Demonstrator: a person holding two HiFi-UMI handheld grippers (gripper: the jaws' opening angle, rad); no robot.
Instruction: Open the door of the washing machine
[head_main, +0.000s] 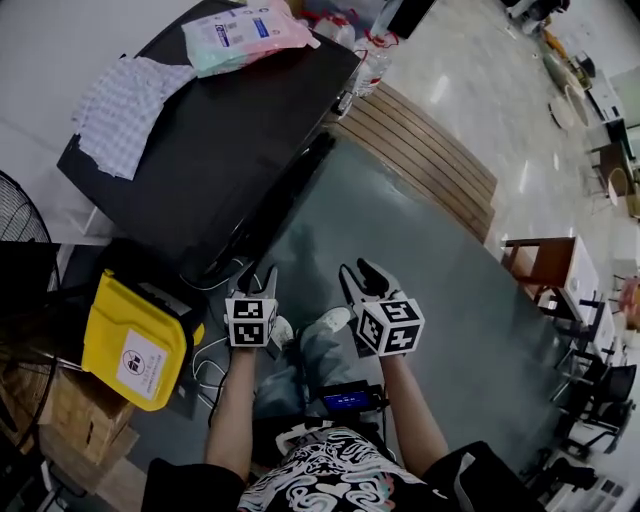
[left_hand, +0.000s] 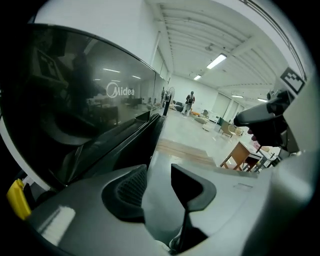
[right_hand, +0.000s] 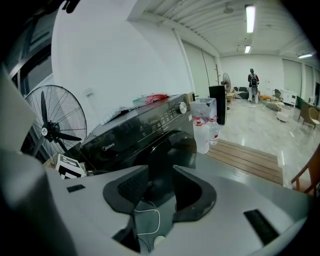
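A black Midea washing machine (head_main: 210, 130) stands at the upper left of the head view, its front facing me. Its dark round door (right_hand: 172, 147) looks closed and shows between the right gripper's jaws; in the left gripper view the machine's glossy front (left_hand: 90, 110) fills the left side, close by. My left gripper (head_main: 257, 280) hangs just in front of the machine's lower front, jaws apart, holding nothing (left_hand: 159, 187). My right gripper (head_main: 358, 275) is beside it to the right, further from the machine, also open and empty (right_hand: 160, 187).
On the machine lie a checked cloth (head_main: 125, 110) and a pink-green package (head_main: 245, 35). A yellow container (head_main: 135, 340) and white cables (head_main: 210, 365) sit left of my legs. A floor fan (right_hand: 50, 127), water bottles (head_main: 365, 65), a wooden platform (head_main: 420, 150) and a wooden table (head_main: 545, 262) surround the spot.
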